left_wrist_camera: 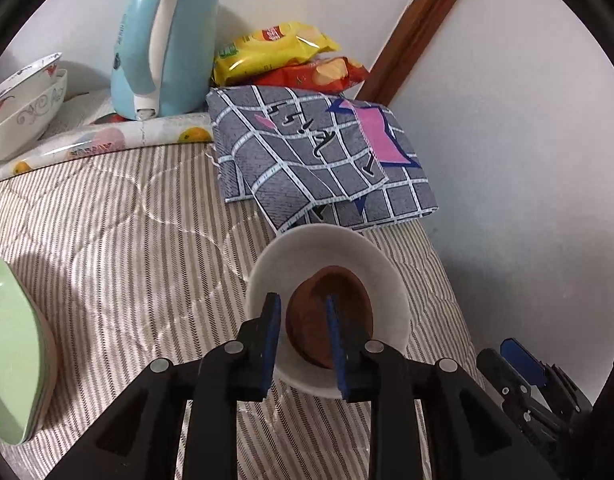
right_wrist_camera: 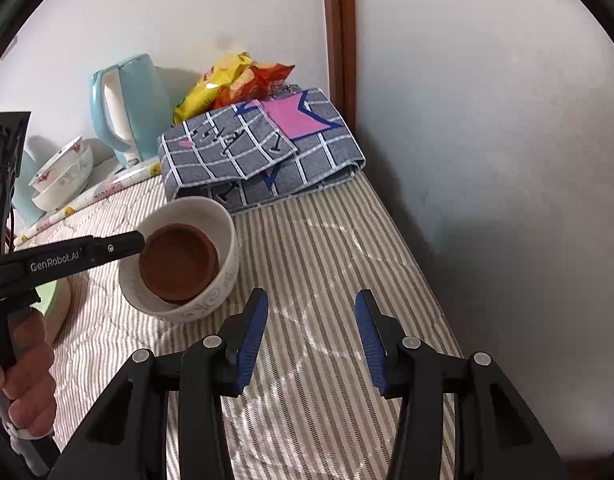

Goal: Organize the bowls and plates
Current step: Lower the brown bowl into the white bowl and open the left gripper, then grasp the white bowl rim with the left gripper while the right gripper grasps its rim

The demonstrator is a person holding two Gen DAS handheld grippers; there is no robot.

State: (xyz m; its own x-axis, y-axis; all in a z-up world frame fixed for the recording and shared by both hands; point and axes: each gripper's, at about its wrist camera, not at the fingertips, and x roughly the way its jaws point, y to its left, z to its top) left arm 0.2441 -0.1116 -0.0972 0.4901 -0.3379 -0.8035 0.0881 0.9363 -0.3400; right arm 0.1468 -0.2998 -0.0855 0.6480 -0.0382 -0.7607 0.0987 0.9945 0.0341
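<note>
Brown dish (right_wrist_camera: 178, 266) sits tilted inside the white bowl (right_wrist_camera: 227, 236) — the bowl stands on the striped quilt (right_wrist_camera: 319, 248), close to the quilt's wall-side edge and just in front of the folded grey checked cloth (right_wrist_camera: 263, 152).

Left gripper (left_wrist_camera: 303, 344) hangs over the bowl's near rim, jaws a small way apart; pads look clear of the brown dish, nothing clamped. A hand (right_wrist_camera: 27, 376) holds its grip at the lower left of the right wrist view.

Right gripper (right_wrist_camera: 311, 336) sits above bare quilt just beside the bowl, jaws apart, nothing between them.

Far end of the quilt: two stacked patterned bowls (left_wrist_camera: 23, 108) on a fruit-print sheet (left_wrist_camera: 107, 136), next to a light blue kettle (left_wrist_camera: 163, 40). Snack bags (left_wrist_camera: 283, 60) lie behind the cloth against the wall. Green plate (left_wrist_camera: 11, 352) rests at the quilt's opposite edge, partly cut off.
</note>
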